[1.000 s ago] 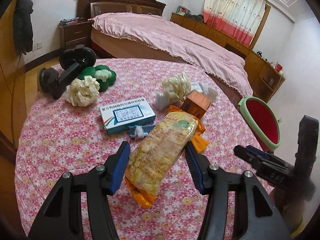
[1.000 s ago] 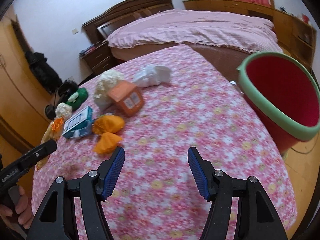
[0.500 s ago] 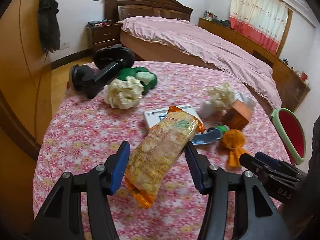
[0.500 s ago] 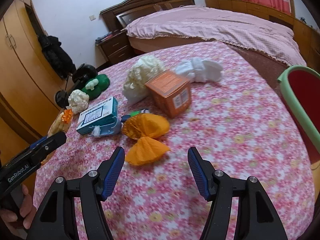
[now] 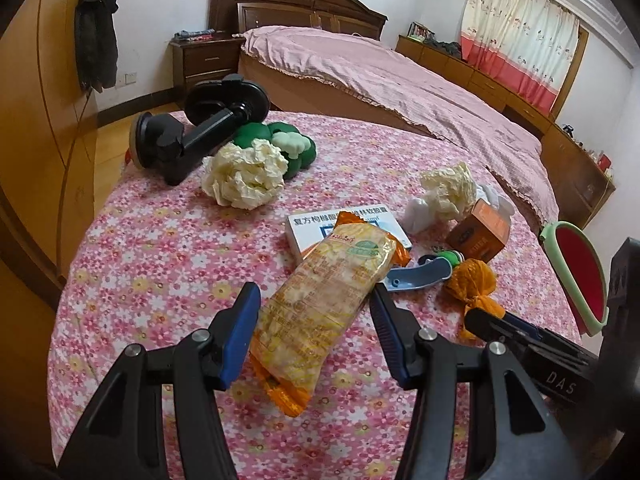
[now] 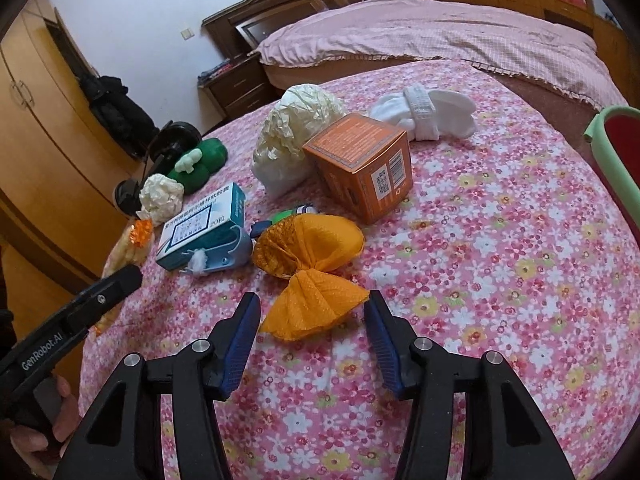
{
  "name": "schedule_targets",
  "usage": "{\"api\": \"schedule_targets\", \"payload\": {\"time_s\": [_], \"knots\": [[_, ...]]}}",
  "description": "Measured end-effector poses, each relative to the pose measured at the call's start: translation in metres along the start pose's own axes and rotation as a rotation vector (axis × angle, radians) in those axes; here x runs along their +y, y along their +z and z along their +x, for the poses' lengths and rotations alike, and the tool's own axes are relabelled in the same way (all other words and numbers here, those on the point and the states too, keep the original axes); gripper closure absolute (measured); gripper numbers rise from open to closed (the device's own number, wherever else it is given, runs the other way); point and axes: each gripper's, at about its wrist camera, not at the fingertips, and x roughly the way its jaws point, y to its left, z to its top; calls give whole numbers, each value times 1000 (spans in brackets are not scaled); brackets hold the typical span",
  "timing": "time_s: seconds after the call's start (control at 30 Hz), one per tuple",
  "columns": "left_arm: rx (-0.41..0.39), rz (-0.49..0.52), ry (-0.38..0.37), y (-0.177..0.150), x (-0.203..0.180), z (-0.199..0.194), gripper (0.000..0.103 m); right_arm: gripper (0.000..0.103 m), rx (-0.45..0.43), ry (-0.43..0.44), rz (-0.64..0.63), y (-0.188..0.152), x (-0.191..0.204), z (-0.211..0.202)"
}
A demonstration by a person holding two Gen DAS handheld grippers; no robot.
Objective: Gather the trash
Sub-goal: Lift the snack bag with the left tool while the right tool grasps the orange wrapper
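My left gripper (image 5: 314, 300) is shut on a yellow-and-orange snack packet (image 5: 332, 268), held above the pink flowered tablecloth (image 5: 160, 264). The packet's end sticks out past the fingers on both sides. In the right wrist view an orange mesh bag (image 6: 308, 240), pinched like a bow, lies on the cloth. My right gripper (image 6: 312, 306) straddles its near lobe, with the jaws closing and the pads right at the mesh's edges. A red bin with a green rim (image 5: 560, 256) stands past the table's right edge and shows again as the bin rim (image 6: 600, 136).
On the cloth lie an orange carton (image 6: 360, 164), a white-and-teal medicine box (image 6: 200, 224), a blue plastic piece (image 5: 420, 276), two crumpled paper balls (image 5: 244, 172) (image 6: 296, 128), rolled white socks (image 6: 424, 112), a green toy (image 5: 296, 148) and a black stand (image 5: 200, 128). A bed stands behind.
The right gripper has moved left and forward until the orange mesh bag lies between its fingers, and its jaws have narrowed. The left gripper still holds the packet; its view swung left.
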Motion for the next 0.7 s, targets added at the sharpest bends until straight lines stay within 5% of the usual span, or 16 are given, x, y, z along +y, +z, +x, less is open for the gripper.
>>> {"api": "schedule_targets", "payload": {"time_s": [0.6,0.67,0.7], "knots": [[-13,-32,-16,3,12,-3,46,49,-35,-101,-68,17,24,24],[-11,-31,-20,3,11,-2,46,69,-30,-66,-50,15,21,23],[-10,-29,-21,3,11,-2,46,70,-36,-62,-43,14,21,21]]}}
